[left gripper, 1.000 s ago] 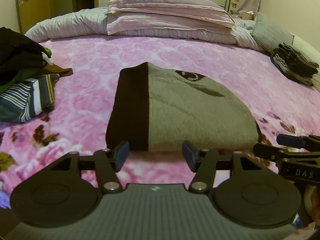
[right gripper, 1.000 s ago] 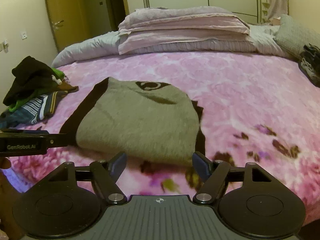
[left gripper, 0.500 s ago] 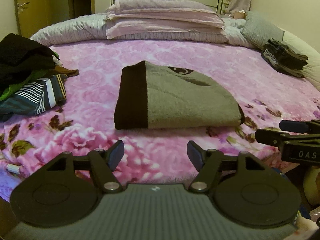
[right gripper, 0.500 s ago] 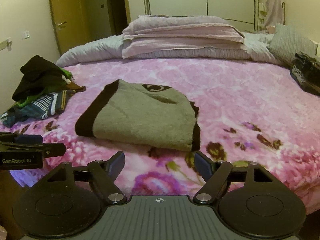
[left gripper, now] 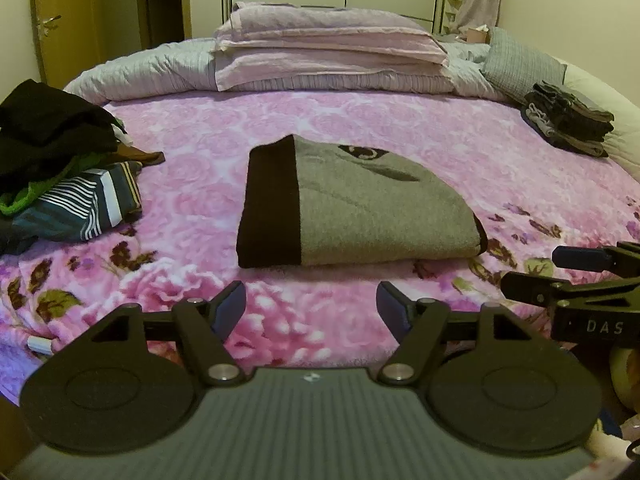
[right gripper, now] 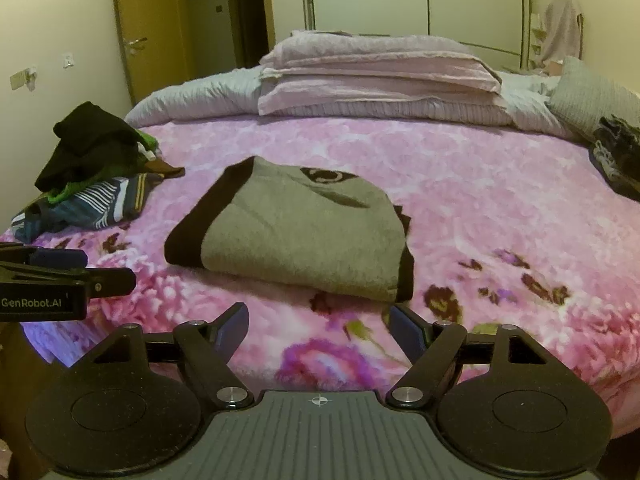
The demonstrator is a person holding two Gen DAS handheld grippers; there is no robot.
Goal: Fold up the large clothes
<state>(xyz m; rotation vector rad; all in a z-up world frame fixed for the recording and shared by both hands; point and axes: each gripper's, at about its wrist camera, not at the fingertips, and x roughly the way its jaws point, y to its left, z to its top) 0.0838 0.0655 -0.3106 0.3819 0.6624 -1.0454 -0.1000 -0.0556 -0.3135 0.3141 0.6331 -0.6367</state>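
Your grey garment [left gripper: 376, 208] lies folded into a thick flat rectangle on the pink floral bed [left gripper: 192, 216], straight ahead of your left hand-held gripper [left gripper: 312, 306], not touching it. Dark brown band runs along its left edge, a dark trim shows at the right edge, a dark emblem sits near the far end. From your right hand-held gripper [right gripper: 318, 330] it's ahead and slightly left, folded edge facing you.

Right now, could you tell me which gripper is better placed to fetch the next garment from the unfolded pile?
Left, probably. The pile lies on the left side of the bed, nearer the left gripper. The right gripper would have to cross over the folded sweater. Both are open and empty.
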